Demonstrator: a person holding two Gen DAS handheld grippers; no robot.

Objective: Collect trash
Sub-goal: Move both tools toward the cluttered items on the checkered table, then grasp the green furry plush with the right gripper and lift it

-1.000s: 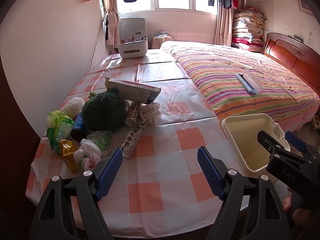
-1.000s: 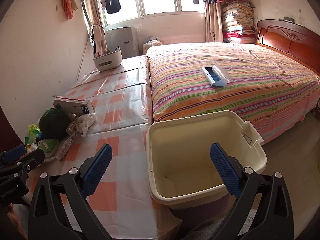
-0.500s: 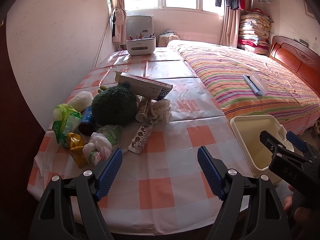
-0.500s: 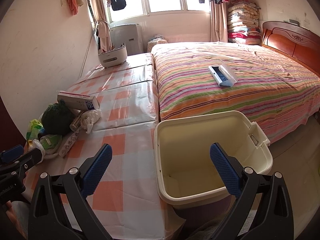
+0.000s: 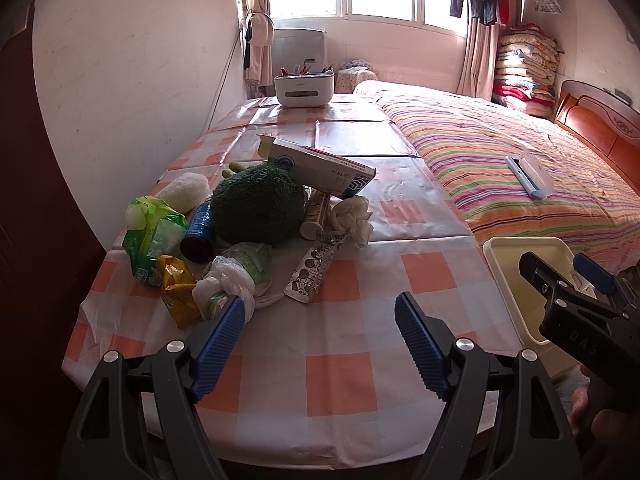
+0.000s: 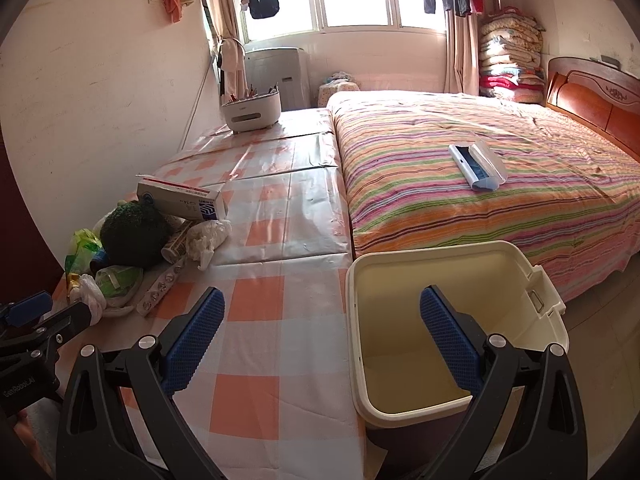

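Note:
A heap of trash lies at the left of the checked table (image 5: 352, 344): a green plastic bag (image 5: 154, 232), a yellow wrapper (image 5: 178, 288), a knotted white bag (image 5: 226, 286), a blue can (image 5: 198, 232), a printed foil strip (image 5: 314, 270), a crumpled tissue (image 5: 354, 216) and a white carton (image 5: 320, 168) leaning on a dark green fuzzy ball (image 5: 258, 208). My left gripper (image 5: 320, 340) is open, low over the table just in front of the heap. My right gripper (image 6: 320, 340) is open over the near rim of the cream bin (image 6: 532, 272), which holds nothing visible.
A striped bed (image 6: 480, 168) borders the table's right side, with a white and blue case (image 6: 478, 166) on it. A white caddy (image 5: 304, 88) stands at the table's far end. A wall runs along the left. The bin (image 5: 504, 276) sits off the table's right front corner.
Both grippers have shifted left and pulled back a little, so the trash heap and bin sit further right in view. Both stay open and hold nothing.

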